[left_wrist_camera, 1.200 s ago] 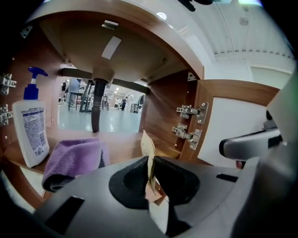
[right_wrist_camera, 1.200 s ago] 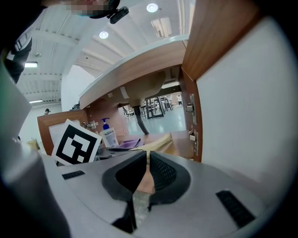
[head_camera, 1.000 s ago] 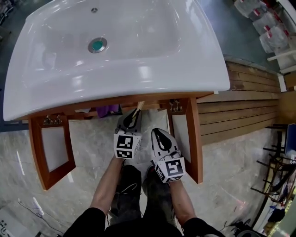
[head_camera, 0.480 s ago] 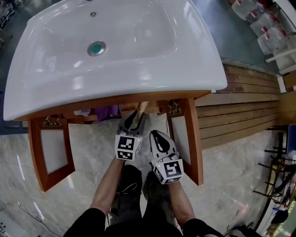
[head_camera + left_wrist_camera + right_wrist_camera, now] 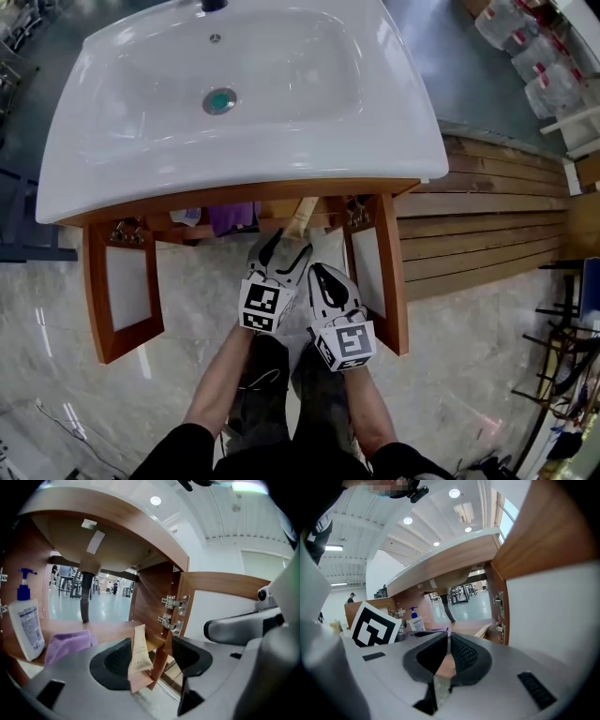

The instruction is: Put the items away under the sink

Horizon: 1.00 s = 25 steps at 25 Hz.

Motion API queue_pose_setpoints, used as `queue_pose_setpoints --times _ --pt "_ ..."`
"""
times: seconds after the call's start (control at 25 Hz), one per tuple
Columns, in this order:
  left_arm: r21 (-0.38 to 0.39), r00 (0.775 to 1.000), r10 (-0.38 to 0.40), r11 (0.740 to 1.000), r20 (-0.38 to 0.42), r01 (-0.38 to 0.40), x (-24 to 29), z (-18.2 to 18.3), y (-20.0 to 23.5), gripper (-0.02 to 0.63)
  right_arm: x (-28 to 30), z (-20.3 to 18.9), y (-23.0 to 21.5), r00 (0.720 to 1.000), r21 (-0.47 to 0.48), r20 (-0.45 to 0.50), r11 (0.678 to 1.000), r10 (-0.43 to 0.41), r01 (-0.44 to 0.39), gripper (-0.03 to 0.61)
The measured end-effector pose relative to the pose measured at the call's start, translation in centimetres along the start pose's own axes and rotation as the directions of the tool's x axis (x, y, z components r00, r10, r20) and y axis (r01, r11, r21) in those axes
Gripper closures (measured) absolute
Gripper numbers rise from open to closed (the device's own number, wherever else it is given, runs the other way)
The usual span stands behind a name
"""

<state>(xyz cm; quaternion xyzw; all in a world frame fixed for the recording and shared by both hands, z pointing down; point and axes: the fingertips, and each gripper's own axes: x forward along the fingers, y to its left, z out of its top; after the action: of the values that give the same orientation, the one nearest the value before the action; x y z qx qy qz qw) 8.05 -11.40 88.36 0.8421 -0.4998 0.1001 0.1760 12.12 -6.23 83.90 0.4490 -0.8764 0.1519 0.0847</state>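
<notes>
Marble floor (image 5: 187, 375), 1 white sink (image 5: 281, 141) on a wood cabinet, 2 doors (image 5: 127, 291) swung open. Shelf underneath has 1 purple cloth (image 5: 70, 644), 1 pump bottle (image 5: 27, 620) and 1 beige tube (image 5: 139, 656) tilted at the front edge. 2 grippers sit side by side, angled slightly down. L gripper (image 5: 284, 248): jaws have just been opening, now wide apart, tube btwn them but unpinched. R gripper (image 5: 447, 639): jaws together, empty.
</notes>
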Motion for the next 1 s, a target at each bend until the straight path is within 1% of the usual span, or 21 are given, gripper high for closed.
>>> queue_pose_setpoints --times 0.16,0.28,0.44,0.6,0.8,1.0 --pt "0.002 1.000 0.008 1.000 0.014 -0.008 -2.5 2.5 -0.7 0.354 -1.5 2.5 1.2 1.000 0.005 0.005 1.000 -0.001 0.001 0.532" --pt "0.008 0.999 0.028 1.000 0.017 -0.028 -4.7 4.3 -0.9 0.356 -2.7 4.6 2.3 1.000 0.005 0.002 1.000 0.003 -0.003 0.532" --pt "0.019 0.998 0.056 0.998 0.029 -0.056 -7.7 7.8 -1.3 0.359 -4.5 8.1 3.8 1.000 0.003 0.008 1.000 0.007 -0.007 0.532" --pt "0.020 0.997 0.069 0.997 0.039 -0.070 -10.2 11.3 -1.7 0.391 -5.7 11.7 4.4 1.000 -0.012 0.019 1.000 -0.001 0.002 0.532" --pt "0.029 0.996 0.070 0.997 0.048 -0.072 -13.7 15.6 -2.9 0.456 -7.9 15.5 4.9 0.999 -0.026 0.026 0.999 -0.031 0.032 0.532" --pt "0.020 0.995 0.082 0.996 0.060 -0.083 -17.1 19.2 -4.2 0.502 -10.3 18.8 5.8 0.999 -0.073 0.025 0.996 -0.041 0.043 0.534"
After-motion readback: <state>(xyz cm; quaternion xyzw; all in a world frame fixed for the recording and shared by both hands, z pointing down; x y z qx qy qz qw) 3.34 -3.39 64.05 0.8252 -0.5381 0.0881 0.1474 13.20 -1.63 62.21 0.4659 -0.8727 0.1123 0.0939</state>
